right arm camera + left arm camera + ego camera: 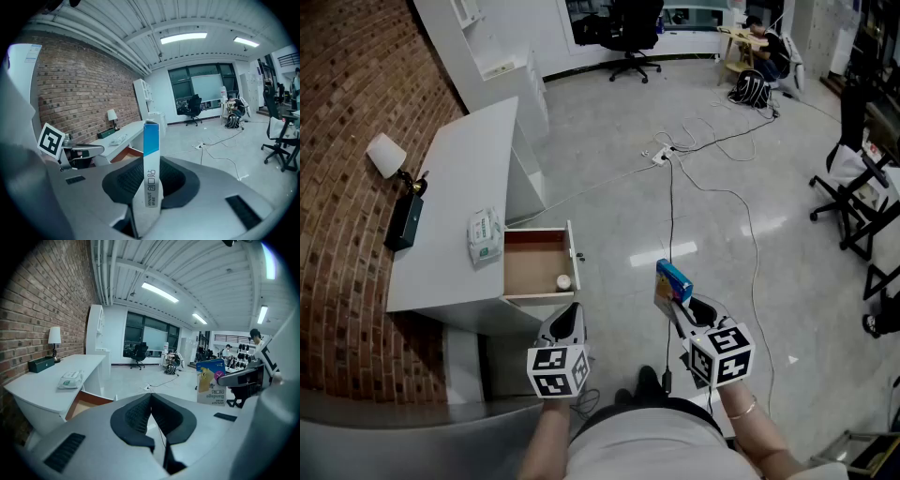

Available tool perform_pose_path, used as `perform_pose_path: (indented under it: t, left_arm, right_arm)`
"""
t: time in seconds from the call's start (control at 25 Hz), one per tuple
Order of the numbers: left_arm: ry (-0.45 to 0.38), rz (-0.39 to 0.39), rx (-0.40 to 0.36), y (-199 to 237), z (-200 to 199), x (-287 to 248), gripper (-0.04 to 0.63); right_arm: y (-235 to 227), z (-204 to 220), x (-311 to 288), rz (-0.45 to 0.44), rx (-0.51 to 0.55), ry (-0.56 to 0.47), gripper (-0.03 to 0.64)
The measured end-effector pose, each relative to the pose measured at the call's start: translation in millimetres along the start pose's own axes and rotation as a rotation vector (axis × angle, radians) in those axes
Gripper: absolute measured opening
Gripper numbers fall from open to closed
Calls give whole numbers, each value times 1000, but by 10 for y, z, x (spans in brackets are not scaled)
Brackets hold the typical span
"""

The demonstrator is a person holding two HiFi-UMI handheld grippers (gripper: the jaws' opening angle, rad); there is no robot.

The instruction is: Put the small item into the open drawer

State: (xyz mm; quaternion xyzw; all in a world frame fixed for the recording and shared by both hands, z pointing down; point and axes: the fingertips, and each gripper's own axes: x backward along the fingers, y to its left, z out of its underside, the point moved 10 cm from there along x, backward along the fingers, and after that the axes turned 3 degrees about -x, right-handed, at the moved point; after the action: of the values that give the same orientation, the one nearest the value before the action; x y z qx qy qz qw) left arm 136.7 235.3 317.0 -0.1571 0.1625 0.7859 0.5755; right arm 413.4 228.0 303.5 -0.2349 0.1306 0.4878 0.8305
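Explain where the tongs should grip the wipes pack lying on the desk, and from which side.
From above, probably: close across the narrow width of the wipes pack, near its middle. It lies flat on the desk, leaving only the long edges to catch.

Bright, even ceiling tube lights (183, 37) glare on the floor (677, 251) right of the drawer (534, 264); gripper views bow, darkening at edges.
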Motion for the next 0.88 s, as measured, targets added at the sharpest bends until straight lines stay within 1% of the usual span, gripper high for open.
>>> perform_pose_path:
  t: [0.24,0.52,0.88]
  left_arm:
    - [5,-3,4,-29,4,-24,21]
    - [14,-12,4,-37,-22,-104,21]
    - [24,-36,6,-92,-35,-251,21]
  right_arm:
    - [-31,-8,0,-3,-2,3,94]
    - [-147,-3,-56,-12,-37,10,95]
    - [-339,-51,-151,-28,-50,23,97]
